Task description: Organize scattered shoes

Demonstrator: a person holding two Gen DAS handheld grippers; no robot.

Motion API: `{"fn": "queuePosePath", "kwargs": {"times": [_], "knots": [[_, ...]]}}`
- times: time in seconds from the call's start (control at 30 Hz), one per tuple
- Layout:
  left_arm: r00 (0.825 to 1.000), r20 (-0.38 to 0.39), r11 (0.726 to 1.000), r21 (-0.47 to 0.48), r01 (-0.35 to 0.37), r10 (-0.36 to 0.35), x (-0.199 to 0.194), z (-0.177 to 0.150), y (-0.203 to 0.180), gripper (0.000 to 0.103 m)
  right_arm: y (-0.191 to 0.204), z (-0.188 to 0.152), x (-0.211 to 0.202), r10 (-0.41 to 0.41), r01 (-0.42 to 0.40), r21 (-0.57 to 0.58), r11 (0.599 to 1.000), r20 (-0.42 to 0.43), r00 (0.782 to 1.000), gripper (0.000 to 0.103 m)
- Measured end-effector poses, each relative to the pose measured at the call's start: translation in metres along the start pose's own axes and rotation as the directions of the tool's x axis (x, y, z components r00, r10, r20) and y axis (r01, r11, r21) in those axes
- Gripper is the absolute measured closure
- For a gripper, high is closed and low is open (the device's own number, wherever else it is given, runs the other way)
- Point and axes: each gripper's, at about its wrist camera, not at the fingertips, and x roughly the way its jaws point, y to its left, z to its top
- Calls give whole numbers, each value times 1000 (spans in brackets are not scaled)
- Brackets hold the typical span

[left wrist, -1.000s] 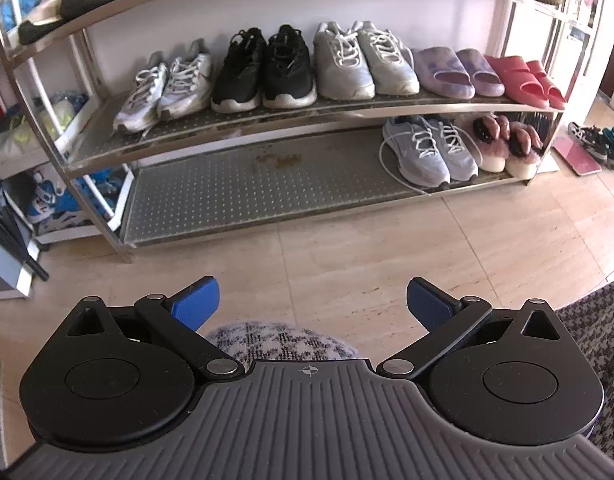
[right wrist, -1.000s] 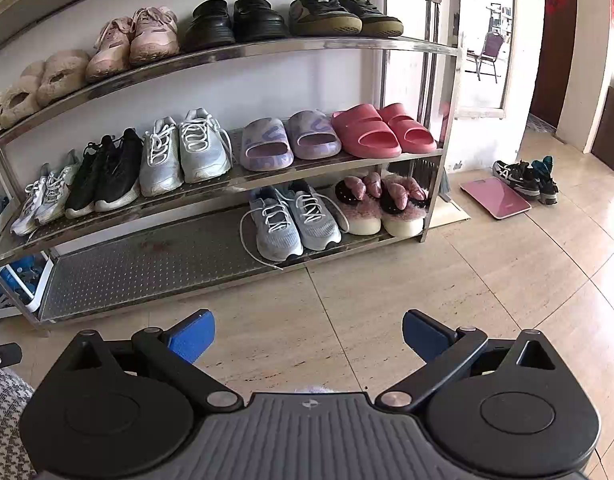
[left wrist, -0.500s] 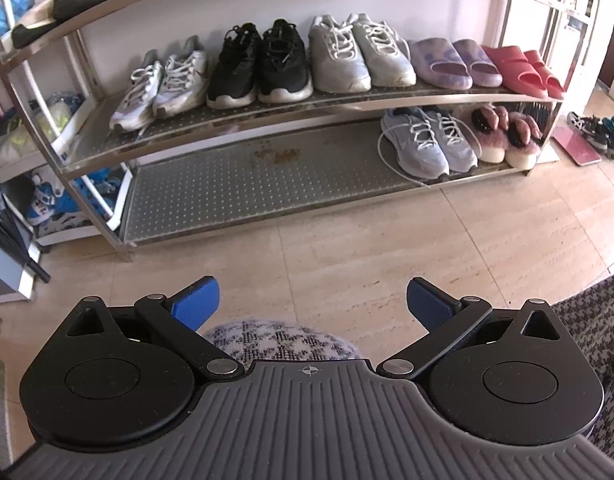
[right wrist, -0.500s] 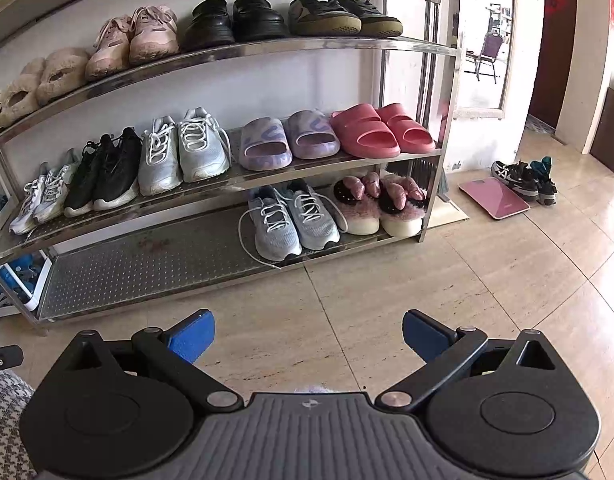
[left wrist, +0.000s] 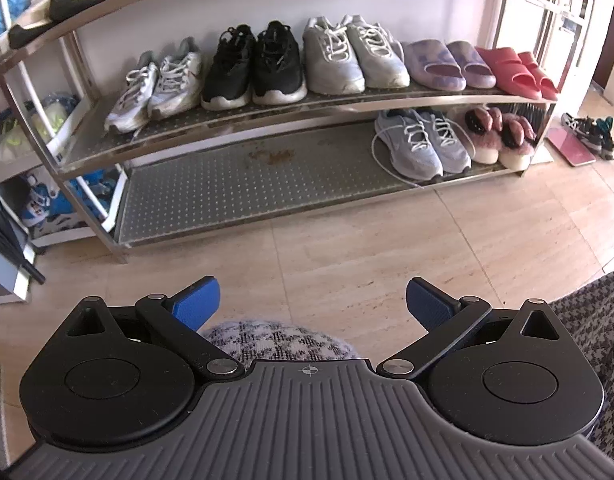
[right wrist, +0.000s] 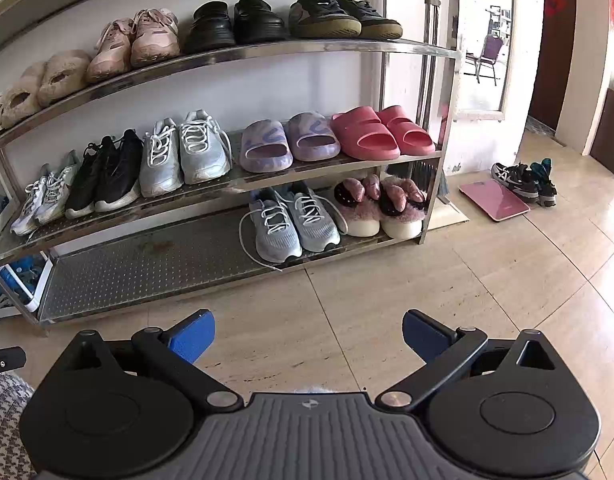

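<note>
Grippers spread wide and empty above the tiled floor (right wrist: 387,300), facing the metal shoe rack (right wrist: 327,46).

The left gripper (left wrist: 313,304) and right gripper (right wrist: 309,336) each hold their blue-padded jaws far apart, gripping nothing. A houndstooth-patterned garment (left wrist: 279,338) shows just beneath the left one. Beyond them, the rack's bottom shelf carries grey sneakers (right wrist: 295,220) beside fluffy pink slippers (right wrist: 379,208) at its right end, the rest bare. The middle shelf holds white sneakers (left wrist: 159,84), black sneakers (left wrist: 255,66), silver sneakers (left wrist: 355,54), purple slides (right wrist: 289,146) and red slides (right wrist: 381,132). Off the rack, a dark pair (right wrist: 525,178) lies on the floor by a pink scale (right wrist: 493,200).
</note>
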Motion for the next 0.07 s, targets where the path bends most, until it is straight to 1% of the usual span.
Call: {"fn": "queuePosePath", "kwargs": {"times": [0.07], "knots": [[1000, 2, 1000, 1, -2, 2, 0, 0, 0, 1, 1, 0, 0, 0, 0, -2, 1000, 1, 1000, 2]]}}
